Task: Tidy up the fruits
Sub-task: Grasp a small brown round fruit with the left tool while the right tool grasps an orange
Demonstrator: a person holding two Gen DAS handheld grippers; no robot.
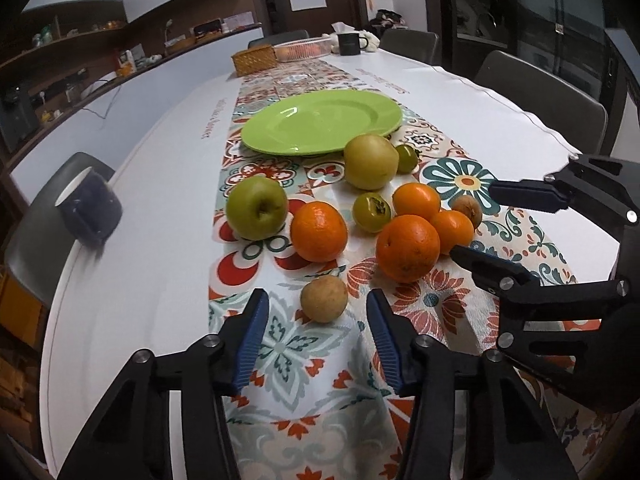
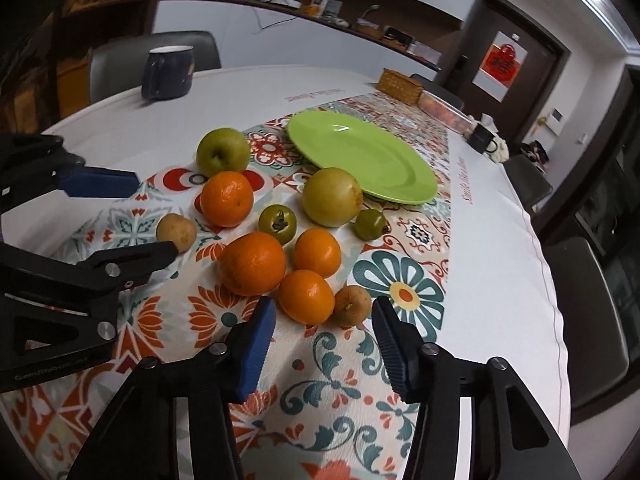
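A green plate (image 1: 320, 120) (image 2: 360, 152) lies empty on the patterned runner. In front of it lie loose fruits: a green apple (image 1: 256, 208) (image 2: 222, 150), a yellow-green pear (image 1: 370, 162) (image 2: 332, 196), several oranges (image 1: 408, 248) (image 2: 252, 262), two small green persimmons (image 1: 372, 212) (image 2: 277, 219) and small brown fruits (image 1: 324, 299) (image 2: 351, 305). My left gripper (image 1: 316, 308) is open, its jaws either side of a small brown fruit without touching it. My right gripper (image 2: 324, 312) (image 1: 474, 220) is open beside an orange and a brown fruit.
A dark blue mug (image 1: 88, 212) (image 2: 168, 72) stands near the table's left edge. At the far end are a wicker box (image 1: 254, 58) (image 2: 400, 86), a pink basket (image 1: 304, 48) and a black mug (image 1: 350, 43). Grey chairs (image 1: 552, 96) surround the table.
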